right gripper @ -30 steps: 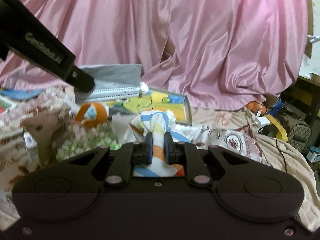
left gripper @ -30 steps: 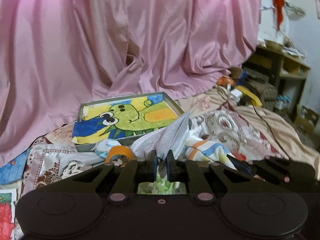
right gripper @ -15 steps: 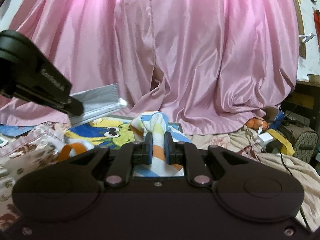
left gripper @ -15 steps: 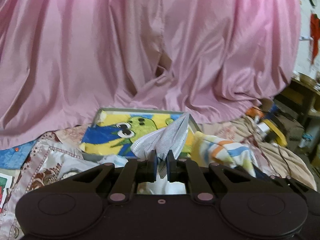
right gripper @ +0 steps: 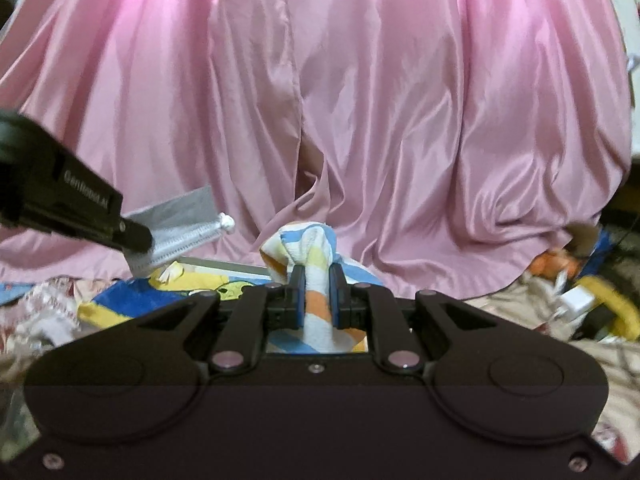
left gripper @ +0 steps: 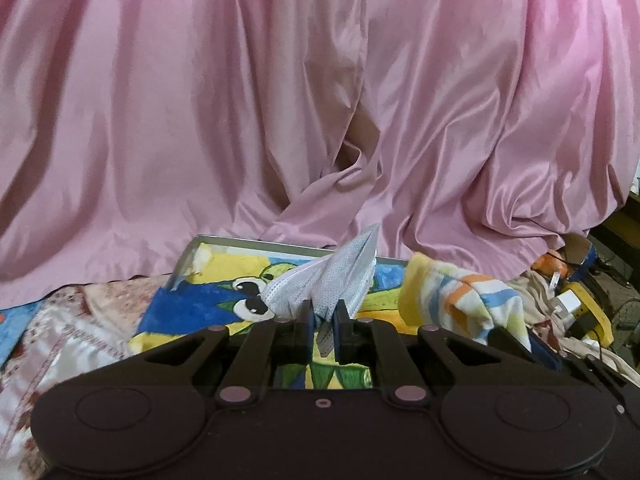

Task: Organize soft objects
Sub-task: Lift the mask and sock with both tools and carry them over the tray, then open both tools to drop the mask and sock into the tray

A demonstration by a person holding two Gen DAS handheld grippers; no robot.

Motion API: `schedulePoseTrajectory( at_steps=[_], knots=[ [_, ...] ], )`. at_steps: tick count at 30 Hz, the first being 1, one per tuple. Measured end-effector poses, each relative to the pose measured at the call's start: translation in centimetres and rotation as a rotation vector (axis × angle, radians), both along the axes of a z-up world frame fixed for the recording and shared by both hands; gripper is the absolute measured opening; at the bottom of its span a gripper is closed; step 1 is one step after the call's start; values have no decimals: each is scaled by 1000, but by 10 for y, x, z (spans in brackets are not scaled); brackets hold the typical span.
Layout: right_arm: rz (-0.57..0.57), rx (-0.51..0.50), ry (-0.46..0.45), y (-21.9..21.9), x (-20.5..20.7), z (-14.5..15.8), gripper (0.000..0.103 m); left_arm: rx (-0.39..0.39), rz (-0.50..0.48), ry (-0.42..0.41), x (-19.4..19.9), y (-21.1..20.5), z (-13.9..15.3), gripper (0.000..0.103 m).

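Observation:
My left gripper (left gripper: 323,307) is shut on a grey-white face mask (left gripper: 340,276), which sticks up and forward over a tray (left gripper: 256,243) lined with a bright cartoon picture. In the right wrist view the same mask (right gripper: 176,224) hangs from the left gripper's black finger (right gripper: 80,204) at the left. My right gripper (right gripper: 316,276) is shut on a striped cloth (right gripper: 308,248) of white, blue, orange and yellow. From the left wrist view that striped cloth (left gripper: 460,300) hangs at the tray's right end, with the right gripper's fingers (left gripper: 516,338) below it.
A large pink satin sheet (left gripper: 320,100) drapes across the whole background. Patterned bedding (left gripper: 72,320) lies at the left. Clutter with a yellow item and a white plug (left gripper: 576,304) sits at the right, seen too as the white plug (right gripper: 576,300) in the right wrist view.
Both grippers have moved forward toward the tray and the pink sheet, each still holding its cloth. The orange tape roll and green-dotted cloth have dropped out of view.

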State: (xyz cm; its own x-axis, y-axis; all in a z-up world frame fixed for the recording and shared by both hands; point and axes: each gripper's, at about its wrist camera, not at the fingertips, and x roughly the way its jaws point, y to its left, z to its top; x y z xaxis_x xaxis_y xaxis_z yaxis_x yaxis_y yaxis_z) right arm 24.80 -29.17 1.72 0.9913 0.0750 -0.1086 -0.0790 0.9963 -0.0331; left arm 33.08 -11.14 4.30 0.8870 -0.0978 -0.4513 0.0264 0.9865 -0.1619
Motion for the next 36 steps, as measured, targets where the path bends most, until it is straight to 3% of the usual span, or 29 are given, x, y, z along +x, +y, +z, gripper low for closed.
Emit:
schedulePoseTrajectory(
  at_steps=[9, 15, 22, 25, 28, 30, 33, 36],
  knots=[
    [55, 155, 176, -21, 107, -48, 6, 19, -10, 76, 64, -4, -35, 9],
    [56, 194, 292, -25, 156, -80, 8, 14, 9, 197, 94, -8, -59, 10],
    [84, 183, 396, -5, 182, -103, 12, -3, 30, 314, 106, -7, -81, 13],
    [107, 239, 412, -2, 186, -103, 21, -14, 30, 325, 105, -3, -83, 17],
    [125, 277, 415, -5, 191, -103, 27, -19, 41, 319, 101, 0, -81, 24],
    [120, 274, 416, -7, 193, -101, 33, -33, 56, 315, 97, 3, -79, 34],
    [128, 283, 416, -9, 192, -98, 50, -52, 76, 292, 91, 7, -72, 51],
    [129, 290, 402, -12, 168, -82, 61, -45, 86, 260, 81, 9, -61, 64]
  ],
)
